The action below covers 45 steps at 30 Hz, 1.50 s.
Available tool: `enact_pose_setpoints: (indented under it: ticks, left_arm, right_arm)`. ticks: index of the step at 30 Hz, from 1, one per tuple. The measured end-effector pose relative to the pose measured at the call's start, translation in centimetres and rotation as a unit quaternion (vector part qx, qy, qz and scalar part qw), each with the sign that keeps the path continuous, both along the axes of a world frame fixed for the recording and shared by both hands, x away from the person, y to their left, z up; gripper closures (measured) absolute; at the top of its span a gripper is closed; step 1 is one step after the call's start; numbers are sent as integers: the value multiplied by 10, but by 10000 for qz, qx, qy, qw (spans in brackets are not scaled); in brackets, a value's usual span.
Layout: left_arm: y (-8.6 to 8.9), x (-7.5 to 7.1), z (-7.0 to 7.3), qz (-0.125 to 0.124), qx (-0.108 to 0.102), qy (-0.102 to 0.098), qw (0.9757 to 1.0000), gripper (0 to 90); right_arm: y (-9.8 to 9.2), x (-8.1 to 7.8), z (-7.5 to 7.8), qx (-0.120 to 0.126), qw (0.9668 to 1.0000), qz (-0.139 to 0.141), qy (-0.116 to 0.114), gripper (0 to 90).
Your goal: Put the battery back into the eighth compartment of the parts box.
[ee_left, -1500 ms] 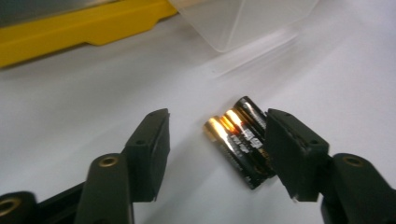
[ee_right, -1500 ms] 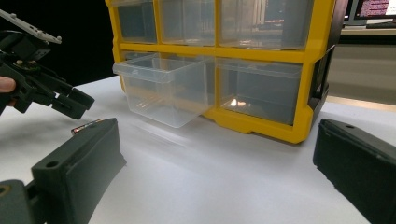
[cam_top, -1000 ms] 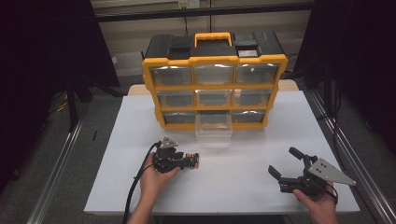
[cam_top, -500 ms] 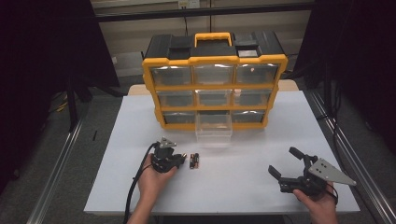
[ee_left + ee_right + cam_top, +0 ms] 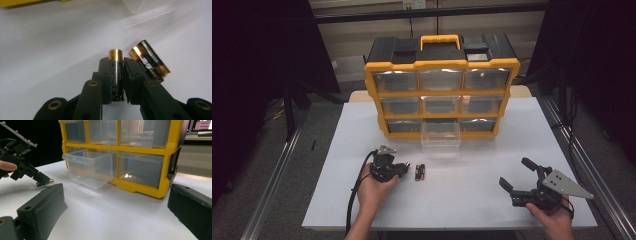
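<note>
**Battery pinched in left tongs beside parts organizer**

The left tongs (image 5: 117, 75), held low over the white tabletop (image 5: 472, 200), are closed on a single cylindrical battery (image 5: 116, 72). The cell lies lengthwise between the two black jaws, its gold-coloured cap poking out past their tips and its dark, glossy body pressed by both. Just beside the tips, slightly to one side, two more batteries (image 5: 149, 61) lie together on the tabletop, black-jacketed with gold ends and a strip of orange near the far cap; their printing is too blurred to read. From the high view these loose cells (image 5: 420, 172) sit just off the left tongs' tips, in front of the organizer.

The right tongs (image 5: 521, 176) rest well apart at the tabletop's right, jaws spread wide with nothing between them, a grey three-cornered plate on top.

Behind stands a yellow-framed parts organizer (image 5: 442, 92) with a black top and yellow carry handle, holding three rows of clear plastic drawers. The bottom-middle drawer (image 5: 90, 167) is pulled partway out; it is a smooth, transparent, box-shaped tray with a lipped rim. The tabletop is matte and plain white.
</note>
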<state>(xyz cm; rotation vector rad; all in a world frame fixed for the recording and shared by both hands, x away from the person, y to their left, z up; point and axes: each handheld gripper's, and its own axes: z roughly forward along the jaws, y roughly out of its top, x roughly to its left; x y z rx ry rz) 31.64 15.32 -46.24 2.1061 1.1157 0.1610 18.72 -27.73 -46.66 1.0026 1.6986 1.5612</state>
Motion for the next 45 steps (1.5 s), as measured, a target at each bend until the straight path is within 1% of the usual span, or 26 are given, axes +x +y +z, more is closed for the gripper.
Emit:
enact_pose_setpoints:
  ticks: [1, 2, 3, 4, 5, 7, 8, 9, 12, 13, 14, 15, 16, 17, 19, 20, 22, 23, 26, 30, 33, 35, 37, 41, 45]
  left_arm:
    - [0, 0, 4, -39, -15, -28, 10000, 775]
    - [0, 0, 7, -69, -39, -11, 10000, 776]
    - [0, 0, 9, -79, -140, -53, 9999, 775]
    - [0, 0, 12, -111, -143, -38, 9998, 775]
    - [-1, 0, 15, -124, -281, -1, 9995, 775]
    - [-3, 0, 19, -160, -315, -4, 9994, 775]
    - [-2, 1, 21, -250, -265, -2, 9993, 775]
    - [-2, 2, 23, -257, -335, 38, 9991, 775]
    - [-4, 3, 31, -262, -287, 17, 9992, 775]
    - [-4, 4, 34, -297, -338, 25, 9990, 775]
    - [-5, 4, 36, -279, -397, 24, 9988, 776]
    - [-4, 5, 39, -316, -338, 5, 9989, 775]
    - [-6, 5, 42, -304, -366, -28, 9989, 775]
    - [-6, 6, 44, -340, -340, -10, 9988, 775]
    - [-7, 9, 49, -371, -407, 19, 9985, 776]
    - [-8, 10, 51, -346, -424, 13, 9985, 775]
    - [-9, 13, 55, -422, -347, 11, 9985, 776]
    - [-9, 13, 57, -385, -427, -6, 9983, 776]
    - [-11, 16, 64, -425, -410, -23, 9983, 775]
    - [-17, 20, 72, -474, -470, -46, 9978, 776]
    - [-20, 23, 78, -552, -446, -60, 9975, 776]
    - [-24, 24, 83, -540, -388, -72, 9978, 775]
    - [-27, 26, 86, -551, -434, -102, 9975, 775]
    - [-32, 29, 94, -570, -409, -109, 9975, 775]
    - [-37, 35, 99, -618, -360, -131, 9974, 775]
  right_arm:
    - [0, 0, 0, -8, 10000, -9, -9, 6]
    - [0, 0, 0, -36, 10000, 5, -23, 6]
    - [0, 0, 0, -35, 10000, 11, -26, 6]
    - [0, 0, 0, -45, 10000, 29, -12, 6]
    - [0, 0, 0, -65, 10000, 14, -13, 6]
    - [1, 0, 0, -64, 10000, -5, -21, 6]
    - [1, 0, 0, -59, 10000, -4, -24, 6]
    - [1, -1, 0, -67, 10000, -3, -28, 7]
    - [0, -1, 0, -50, 10000, -19, -4, 6]
    - [0, -1, 0, -47, 10000, -21, -3, 6]
    - [0, -1, 0, -50, 10000, -9, -7, 6]
    - [0, -1, 0, -53, 10000, 1, -6, 7]
    - [0, -1, 0, -54, 10000, 2, -5, 7]
    - [0, -1, 0, -53, 10000, 8, -11, 7]
    - [0, -1, 0, -45, 10000, 26, 9, 7]
    - [0, -1, 0, -45, 10000, 35, 13, 7]
    - [1, -1, 0, -37, 10000, 16, -9, 7]
    - [1, -1, 0, -43, 10000, 17, -10, 7]
    - [1, 0, 0, -16, 10000, 29, -3, 7]
    - [0, 0, -1, -14, 10000, 22, 69, 7]
    - [0, -1, 0, -11, 10000, 30, 3, 7]
    - [0, -2, 0, -36, 10000, 32, 17, 7]
    - [0, -2, 0, -10, 10000, 9, 1, 7]
    - [0, -1, 0, -15, 10000, 37, 26, 7]
    - [1, -1, 0, -17, 10000, 45, 2, 7]
